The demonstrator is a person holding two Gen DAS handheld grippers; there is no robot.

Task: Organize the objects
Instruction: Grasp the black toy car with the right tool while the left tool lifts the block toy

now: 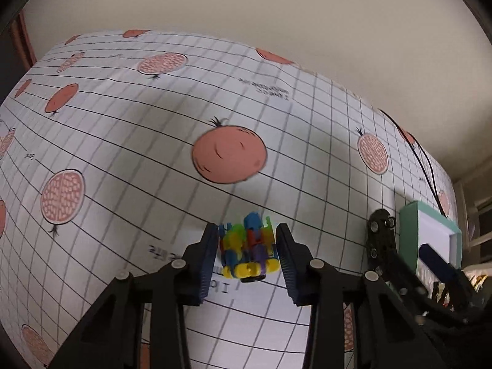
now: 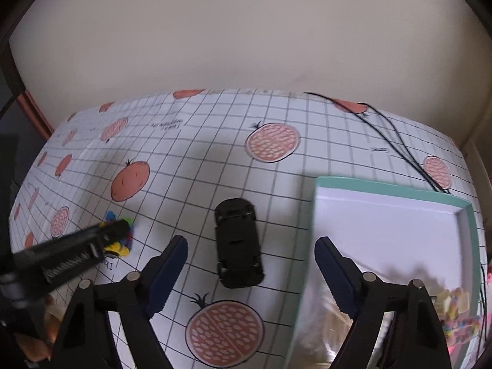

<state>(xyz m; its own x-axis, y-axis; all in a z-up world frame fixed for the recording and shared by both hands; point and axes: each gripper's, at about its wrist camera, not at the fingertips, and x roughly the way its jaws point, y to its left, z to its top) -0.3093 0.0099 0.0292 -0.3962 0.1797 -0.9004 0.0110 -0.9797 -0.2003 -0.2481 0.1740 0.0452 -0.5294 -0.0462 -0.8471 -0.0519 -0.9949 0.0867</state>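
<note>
My left gripper (image 1: 247, 250) is shut on a colourful block toy (image 1: 248, 249) of blue, green, yellow, red and purple pieces, held just above the tablecloth. In the right wrist view that toy (image 2: 121, 243) shows at the left, half hidden behind the left gripper's finger. My right gripper (image 2: 250, 258) is open and empty, its fingers either side of a black toy car (image 2: 238, 243) that lies on the cloth. A teal box with a white inside (image 2: 396, 230) stands at the right; it also shows in the left wrist view (image 1: 430, 230).
The table wears a white grid tablecloth with pomegranate prints (image 2: 273, 141). Black cables (image 2: 396, 141) run across the far right. Small pastel items (image 2: 458, 319) lie in the box's near corner. A beige wall stands behind the table.
</note>
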